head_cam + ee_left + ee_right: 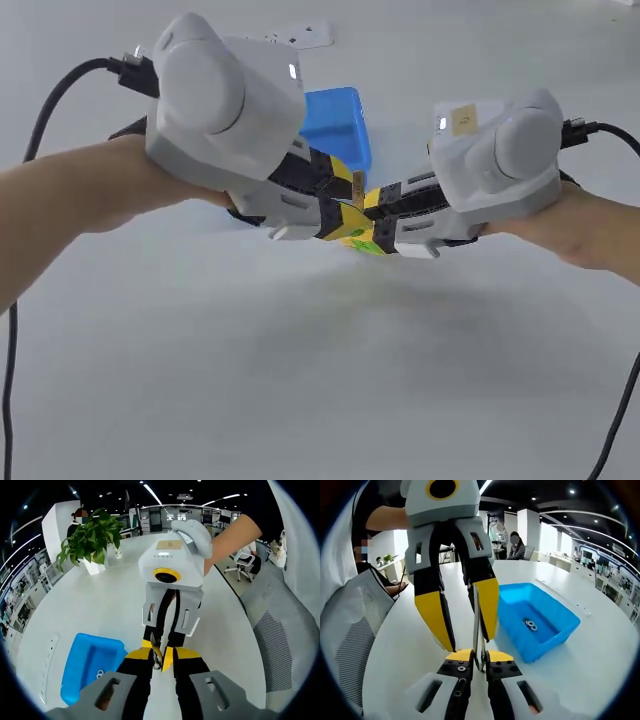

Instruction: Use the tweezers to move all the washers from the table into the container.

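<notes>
Right tongs (479,656), at the bottom centre of the right gripper view, are pinched together on the tweezers (477,625), a thin metal strip standing up from between their yellow tips. Just beyond them the left tongs (468,641) come down from the top of that frame. Their two yellow jaws stand apart with the tweezers between them, close to the jaw on the right of the picture. We cannot tell whether metal and jaw touch.

In the head view we see both tools meet tip to tip at the middle of the frame, above the white tabletop (300,380). The left hand (150,180) grips one and the right hand (580,225) the other.

Just behind the tips, in the upper middle of the head view, sits the blue container (338,125). The right gripper view puts it right of centre, and we make out washers (532,625) lying on its floor.

Farther back, a white power strip (300,38) lies near the top edge of the head view. At the upper left of the left gripper view a potted plant (90,535) stands on the tabletop. Seated people (515,545) show in the background of the right gripper view.
</notes>
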Tool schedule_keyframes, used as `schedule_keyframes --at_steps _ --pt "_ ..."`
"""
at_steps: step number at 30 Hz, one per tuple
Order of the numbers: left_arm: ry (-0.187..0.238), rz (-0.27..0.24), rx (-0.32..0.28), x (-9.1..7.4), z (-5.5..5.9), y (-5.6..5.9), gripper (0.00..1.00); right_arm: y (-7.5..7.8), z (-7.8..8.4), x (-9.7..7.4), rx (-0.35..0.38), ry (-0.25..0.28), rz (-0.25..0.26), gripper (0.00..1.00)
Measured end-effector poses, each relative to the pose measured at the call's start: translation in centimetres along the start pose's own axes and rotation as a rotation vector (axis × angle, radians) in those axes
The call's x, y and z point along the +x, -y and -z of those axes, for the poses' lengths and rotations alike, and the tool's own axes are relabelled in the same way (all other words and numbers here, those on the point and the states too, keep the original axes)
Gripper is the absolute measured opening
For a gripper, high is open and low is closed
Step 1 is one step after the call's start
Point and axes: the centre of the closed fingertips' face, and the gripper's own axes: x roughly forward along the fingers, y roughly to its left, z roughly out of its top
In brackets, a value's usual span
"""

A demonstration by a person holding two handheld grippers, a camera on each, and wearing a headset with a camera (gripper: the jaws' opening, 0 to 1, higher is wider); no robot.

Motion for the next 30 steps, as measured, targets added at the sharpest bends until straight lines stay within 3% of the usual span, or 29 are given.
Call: schedule_keyframes --at_steps 5,17,24,30 --pt "-0.006 0.008 0.001 -0.4 0.2 0.3 0.23 0.0 -0.2 -0.1 0.008 0.005 -0.001 0.1" --pt "-0.025 -0.046 -0.03 -1.9 0.7 -0.2 0.29 0.1 -1.6 -0.6 0.014 0.031 0.019 0.1" --pt "0.006 -0.07 -0.107 -3.8 1.3 0.4 0.39 0.2 -2.3 -1.3 0.007 0.027 0.035 0.1" --pt "0.016 -0.111 -0.164 -5.6 2.8 1.1 0.46 0.4 -3.1 -2.0 0.003 0.028 0.056 0.1"
